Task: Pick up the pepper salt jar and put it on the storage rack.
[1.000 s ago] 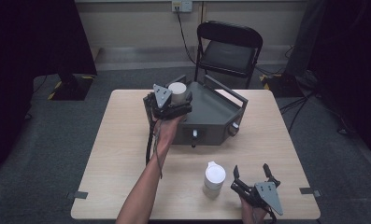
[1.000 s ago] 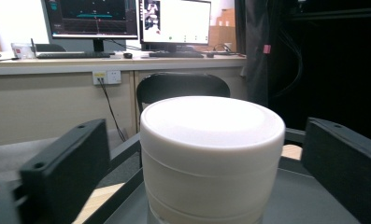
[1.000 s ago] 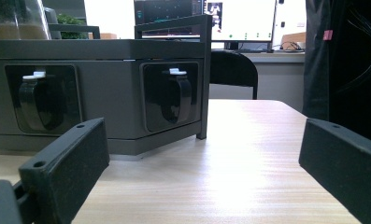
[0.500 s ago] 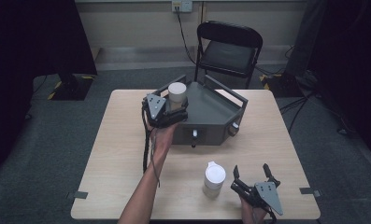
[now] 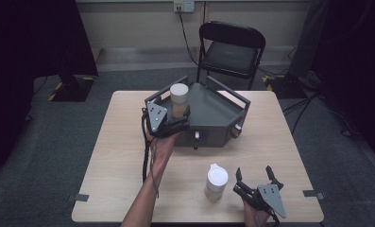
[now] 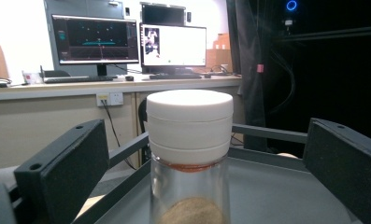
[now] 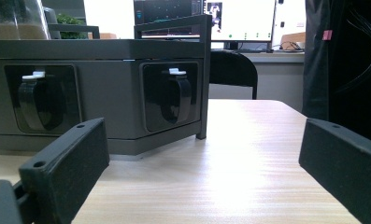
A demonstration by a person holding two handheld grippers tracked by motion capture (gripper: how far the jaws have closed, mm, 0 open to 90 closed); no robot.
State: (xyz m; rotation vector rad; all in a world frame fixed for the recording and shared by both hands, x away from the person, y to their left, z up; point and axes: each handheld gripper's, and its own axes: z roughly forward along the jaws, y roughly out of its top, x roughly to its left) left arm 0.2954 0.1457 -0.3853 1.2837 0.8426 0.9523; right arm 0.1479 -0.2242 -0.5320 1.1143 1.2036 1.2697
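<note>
- Item: glass jar point(image 5: 179, 100) with a white lid point(image 6: 189, 104), standing upright on the left part of the grey tray unit point(image 5: 218, 113) at the far middle of the table point(image 5: 114, 156). A brownish, sandy fill shows in its lower part in the left gripper view.
- Left gripper point(image 5: 175, 124): we see it at the jar's near side, jaws wide apart. In the left gripper view the jar stands between the two black jaws with clear gaps on both sides; we hold nothing with it.
- Right gripper point(image 5: 256, 176): low over the near right of the table, jaws spread wide, nothing between them. Its view looks along the bare tabletop at the tray unit's front, with its two black knobs point(image 7: 176, 95).
- Second item: a white-lidded cup point(image 5: 217, 180) on the table, just left of the right gripper and apart from it.
- Step in hand, as we judge it: either taking the jar from the tray or having just let go of it; we cannot tell which.
- If gripping:
  - we should keep the jar centred between the jaws;
  - we should close on the glass body below the lid, not on the lid, which might come loose;
  - we should keep the jaws level, so the jar stays upright;
  - we should lift straight up to clear the tray's raised rail point(image 5: 168, 91).
- Risk: an off-centre close would push the jar sideways on the smooth tray floor.
</note>
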